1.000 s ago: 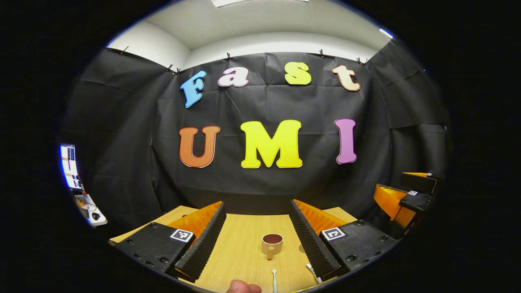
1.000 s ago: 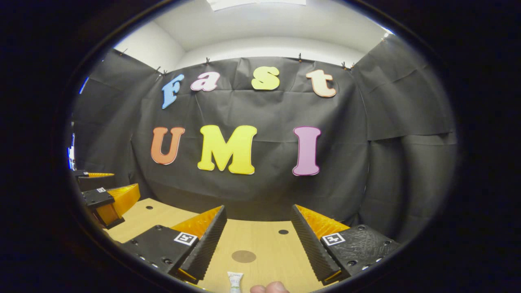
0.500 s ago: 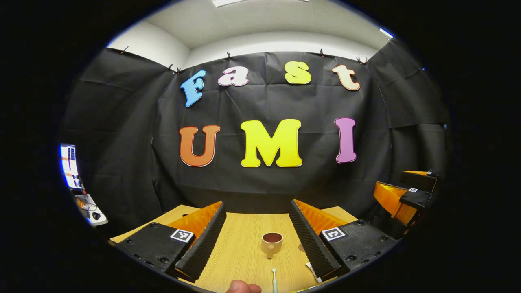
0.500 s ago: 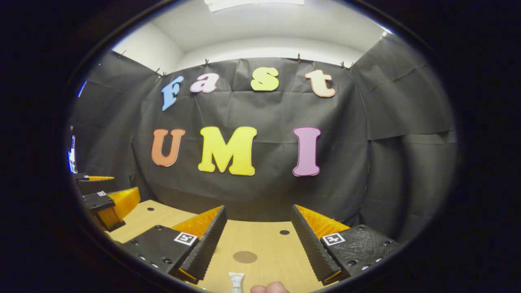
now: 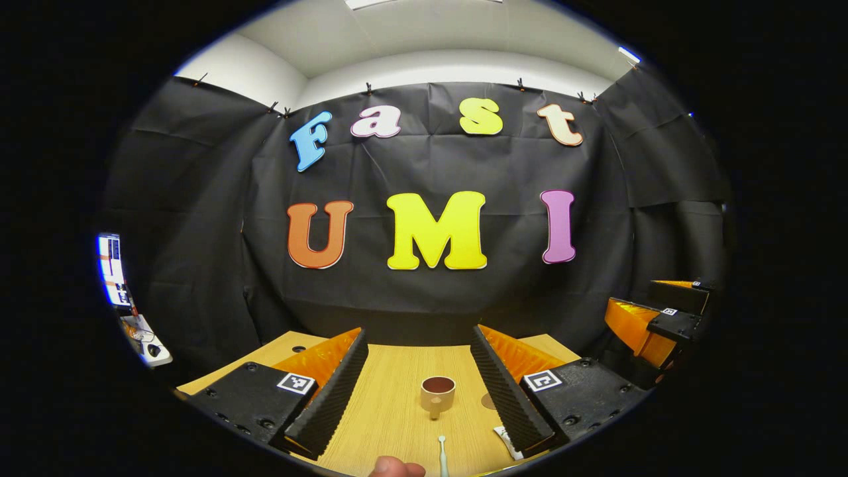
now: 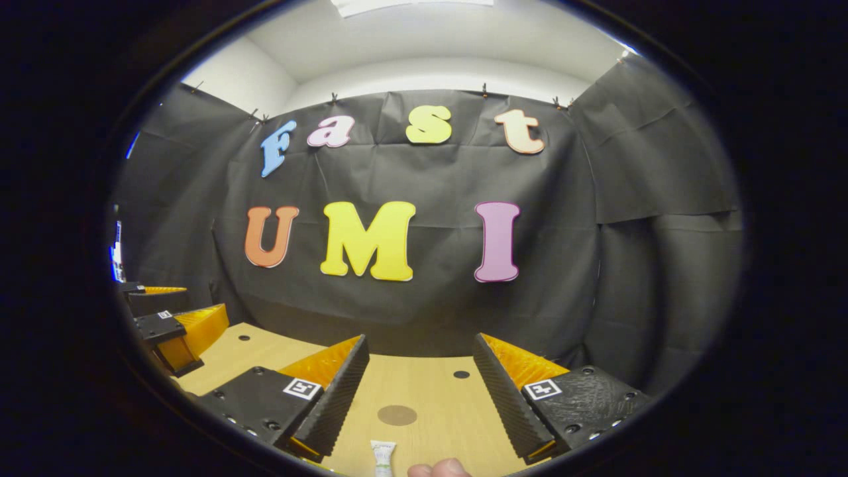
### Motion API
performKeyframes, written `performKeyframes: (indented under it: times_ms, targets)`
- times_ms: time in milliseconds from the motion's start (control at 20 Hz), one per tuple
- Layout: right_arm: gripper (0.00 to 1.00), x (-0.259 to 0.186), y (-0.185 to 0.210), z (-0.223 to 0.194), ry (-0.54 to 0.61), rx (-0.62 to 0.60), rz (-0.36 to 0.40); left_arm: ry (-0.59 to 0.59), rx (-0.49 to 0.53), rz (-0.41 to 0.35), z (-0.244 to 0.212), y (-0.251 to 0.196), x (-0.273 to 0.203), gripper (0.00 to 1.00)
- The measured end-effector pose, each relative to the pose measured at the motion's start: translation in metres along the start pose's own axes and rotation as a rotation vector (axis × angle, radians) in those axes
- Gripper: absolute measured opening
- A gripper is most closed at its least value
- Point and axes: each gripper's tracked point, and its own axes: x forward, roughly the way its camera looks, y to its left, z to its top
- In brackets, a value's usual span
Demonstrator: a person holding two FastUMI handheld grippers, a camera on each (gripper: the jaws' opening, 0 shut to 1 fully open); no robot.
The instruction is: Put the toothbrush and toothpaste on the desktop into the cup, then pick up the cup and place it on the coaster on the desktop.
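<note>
So both grippers hang above the wooden worktop (image 5: 397, 411) with their fingers spread wide and nothing between them. From where things lie, the cup isn't loaded: the toothbrush and the toothpaste are both flat on the wood, and the cup stands off the coaster. I'd call it the stage of going for one of the two small items.

Seen from the left gripper (image 5: 419, 371), the mug-style cup (image 5: 437, 395) stands upright straight ahead between the fingers, mouth open and looking empty, handle turned toward the gripper. The toothbrush (image 5: 441, 456) lies nearer than the cup, right under the gripper's nose, head pointing at the cup. A bit of the coaster (image 5: 488, 401) peeks out just past the right-hand finger, beside the cup but not under it.

From the right gripper (image 6: 419, 374), that round brown coaster (image 6: 397, 415) sits bare, dead ahead between the fingers, and the toothpaste tube (image 6: 381, 457) lies closer in, slightly toward the left-hand finger.

Whichever goes next, the gripper has to dip down and pull back a little, since both items are close under it, then pinch something thin lying flat.

Room-wise it's comfy: open wood all around the cup, the far worktop edge runs along the black cloth wall, and the other gripper hangs well off to the side.
</note>
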Motion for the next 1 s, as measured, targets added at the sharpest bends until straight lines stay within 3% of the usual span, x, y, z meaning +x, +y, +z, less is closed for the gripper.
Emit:
performKeyframes:
  times_ms: [350,800,1000]
  targets:
    - [0.95,0.004,0.002,-0.039,0.109,-0.02,0.038,0.135,-0.002,-0.037,-0.045,-0.013,0.003,0.98]
    - [0.95,0.0,0.002,-0.142,0.39,-0.049,0.1,0.602,-0.041,-0.097,-0.182,-0.032,-0.03,0.99]
    - [0.95,-0.005,0.0,-0.186,0.534,-0.061,0.109,0.774,-0.099,-0.087,-0.229,-0.041,-0.041,0.99]
